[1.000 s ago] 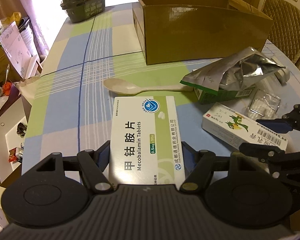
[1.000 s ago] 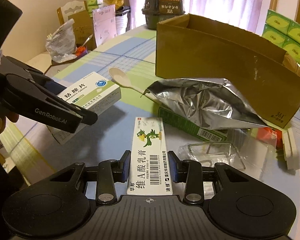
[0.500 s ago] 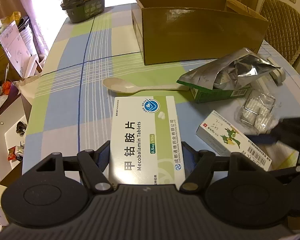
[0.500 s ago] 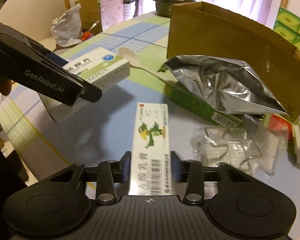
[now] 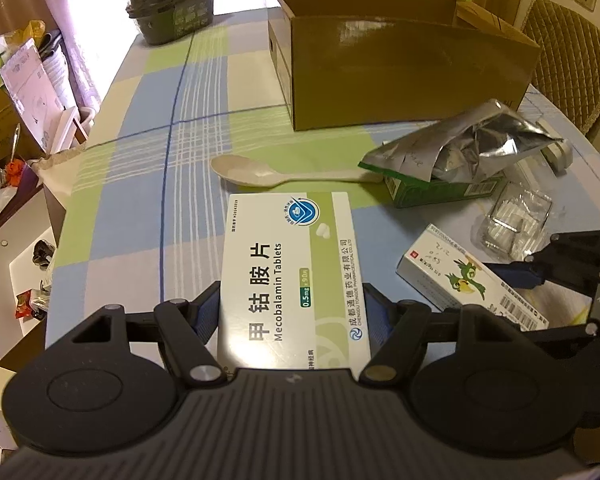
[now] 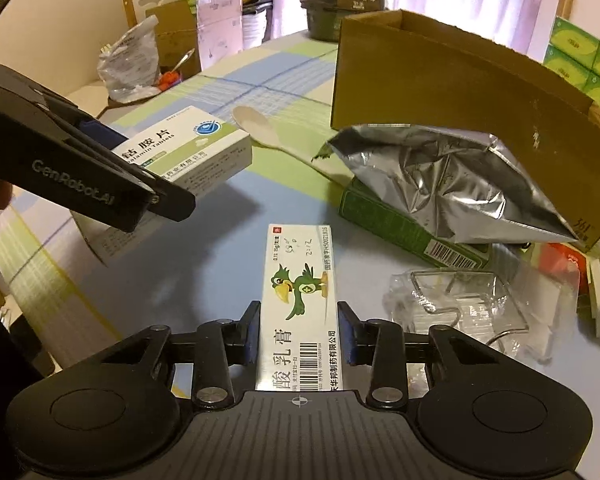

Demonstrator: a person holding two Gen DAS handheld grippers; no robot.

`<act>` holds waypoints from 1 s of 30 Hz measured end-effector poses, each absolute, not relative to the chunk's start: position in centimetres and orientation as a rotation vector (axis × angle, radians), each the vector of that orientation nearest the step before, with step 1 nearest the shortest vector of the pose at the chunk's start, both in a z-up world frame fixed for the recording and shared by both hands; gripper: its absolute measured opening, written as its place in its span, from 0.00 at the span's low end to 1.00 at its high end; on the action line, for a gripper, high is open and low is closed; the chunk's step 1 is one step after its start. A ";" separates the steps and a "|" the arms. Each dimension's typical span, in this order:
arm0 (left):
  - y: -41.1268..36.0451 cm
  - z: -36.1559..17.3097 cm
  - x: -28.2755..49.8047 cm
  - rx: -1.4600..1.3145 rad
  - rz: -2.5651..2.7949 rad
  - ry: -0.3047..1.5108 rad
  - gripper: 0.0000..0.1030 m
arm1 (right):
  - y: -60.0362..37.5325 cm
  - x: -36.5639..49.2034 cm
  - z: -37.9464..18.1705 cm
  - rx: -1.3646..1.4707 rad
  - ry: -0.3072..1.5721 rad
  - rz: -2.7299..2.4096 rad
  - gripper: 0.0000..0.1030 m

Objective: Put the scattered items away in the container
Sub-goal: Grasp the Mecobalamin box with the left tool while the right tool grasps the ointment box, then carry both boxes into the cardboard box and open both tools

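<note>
Left wrist view: the left gripper point(image 5: 294, 316) has its fingers clamped on the sides of a white-and-green Mecobalamin Tablets box point(image 5: 292, 280), held flat above the checked desk point(image 5: 140, 184). Ahead lies a pale plastic spoon point(image 5: 284, 174), its handle touching a green carton point(image 5: 432, 192) topped by a crumpled foil bag point(image 5: 468, 148). The open cardboard box point(image 5: 400, 68) stands beyond.

Right wrist view: the right gripper point(image 6: 299, 334) has its fingers clamped on a narrow white ointment box point(image 6: 302, 300) printed with a green bird, near the desk. A clear plastic tray point(image 6: 460, 304) lies just beside it. The foil bag and green carton stand between it and the cardboard box.
</note>
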State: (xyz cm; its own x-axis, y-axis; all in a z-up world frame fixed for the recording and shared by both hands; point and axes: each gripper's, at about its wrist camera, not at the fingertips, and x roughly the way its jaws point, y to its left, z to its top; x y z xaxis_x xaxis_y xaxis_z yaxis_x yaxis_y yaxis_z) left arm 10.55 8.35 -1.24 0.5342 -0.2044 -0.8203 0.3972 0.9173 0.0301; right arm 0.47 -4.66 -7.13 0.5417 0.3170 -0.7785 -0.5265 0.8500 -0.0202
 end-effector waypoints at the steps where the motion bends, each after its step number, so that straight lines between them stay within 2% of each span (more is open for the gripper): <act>1: 8.3 -1.0 10.5 0.222 -0.361 0.937 0.65 | -4.8 0.3 -6.8 -0.265 0.852 0.509 0.39; 8: 7.9 1.4 10.3 0.218 -0.360 0.896 0.65 | -6.2 -0.6 -3.9 -0.231 0.787 0.496 0.39; 17: 5.7 5.7 12.4 0.196 -0.389 0.835 0.65 | -9.7 1.0 2.8 -0.182 0.684 0.415 0.39; 25: -0.5 10.6 19.3 0.198 -0.455 0.737 0.65 | -14.1 9.5 8.7 -0.117 0.600 0.328 0.39; 30: -4.3 11.6 25.5 0.198 -0.483 0.703 0.65 | -16.2 16.7 9.6 -0.073 0.631 0.295 0.39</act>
